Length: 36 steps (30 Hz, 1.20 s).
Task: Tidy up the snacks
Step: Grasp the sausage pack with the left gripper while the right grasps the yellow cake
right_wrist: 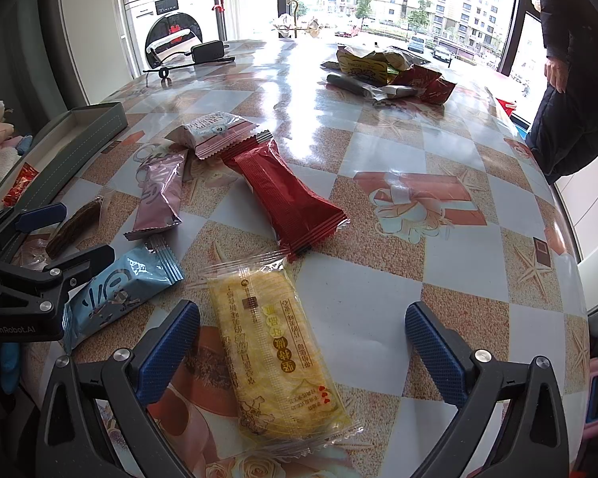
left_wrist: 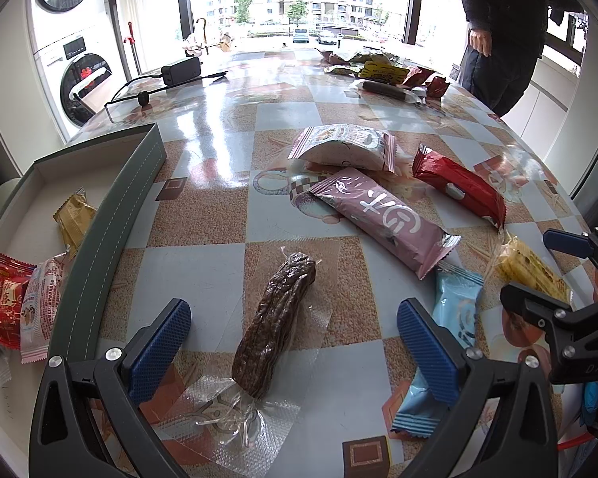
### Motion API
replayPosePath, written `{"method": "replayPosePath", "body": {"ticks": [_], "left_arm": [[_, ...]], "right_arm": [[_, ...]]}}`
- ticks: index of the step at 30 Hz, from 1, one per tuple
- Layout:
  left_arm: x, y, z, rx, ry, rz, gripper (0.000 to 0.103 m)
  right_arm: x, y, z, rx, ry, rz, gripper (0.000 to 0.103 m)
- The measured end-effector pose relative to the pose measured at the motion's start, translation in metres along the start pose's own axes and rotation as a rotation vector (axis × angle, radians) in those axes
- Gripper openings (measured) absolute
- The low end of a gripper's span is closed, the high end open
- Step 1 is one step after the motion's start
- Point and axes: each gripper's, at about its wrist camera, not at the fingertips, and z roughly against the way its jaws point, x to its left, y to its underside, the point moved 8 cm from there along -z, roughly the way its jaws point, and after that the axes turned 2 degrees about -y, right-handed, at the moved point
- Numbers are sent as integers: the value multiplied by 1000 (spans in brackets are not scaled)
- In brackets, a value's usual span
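My left gripper (left_wrist: pixel 295 316) is open, its blue pads either side of a dark brown snack in clear wrap (left_wrist: pixel 275 322). My right gripper (right_wrist: pixel 303 318) is open around a yellow cracker packet (right_wrist: pixel 279 346). Other loose snacks lie on the table: a pink bar (left_wrist: pixel 382 219), a red packet (left_wrist: pixel 458 185), a white-and-pink packet (left_wrist: pixel 345 147), a light blue packet (left_wrist: pixel 446 342). A grey tray (left_wrist: pixel 111 219) on the left holds a yellow packet (left_wrist: pixel 73 217), a red one (left_wrist: pixel 6 298) and a white one (left_wrist: pixel 40 310).
A pile of more snacks (left_wrist: pixel 386 75) lies at the table's far side. A black charger with cable (left_wrist: pixel 179 69) sits far left. A person in dark clothes (left_wrist: pixel 502 28) stands at the far right. A washing machine (left_wrist: pixel 75 63) stands behind the table.
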Motion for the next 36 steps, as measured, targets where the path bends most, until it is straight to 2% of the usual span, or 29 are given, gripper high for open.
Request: {"method": "replayPosePath", "body": {"ticks": [12, 14, 19, 21, 22, 23, 25, 26, 27, 30, 33, 36], "left_arm": [[0, 0, 0, 13, -1, -1, 103], [-1, -1, -1, 36, 1, -1, 103], [-12, 2, -1, 162, 27, -42, 102], [-15, 4, 1, 191, 33, -52, 97], [-16, 4, 2, 197, 37, -56, 95], [-17, 5, 4, 200, 39, -58, 89], [-19, 5, 10, 196, 44, -63, 73], [-20, 5, 12, 193, 48, -68, 58], [-21, 5, 14, 193, 56, -72, 47], [-20, 7, 19, 198, 100, -18, 44], [-14, 11, 26, 194, 157, 71, 44], [-8, 11, 35, 173, 158, 99, 44]], "right_arm": [[0, -2, -1, 20, -2, 3, 103], [1, -5, -2, 54, -2, 16, 103], [1, -13, -11, 222, -5, 30, 103], [2, -14, -13, 263, -13, 27, 102], [3, -15, -12, 268, -16, 30, 100], [4, -15, -10, 265, -18, 35, 91], [8, -18, -4, 251, -22, 42, 67], [9, -19, -1, 246, -25, 46, 42], [10, -20, 1, 249, -26, 49, 38], [10, -18, 3, 234, -45, 33, 38], [7, -13, 9, 215, -116, -48, 38], [8, -16, 20, 192, -169, -87, 38]]}}
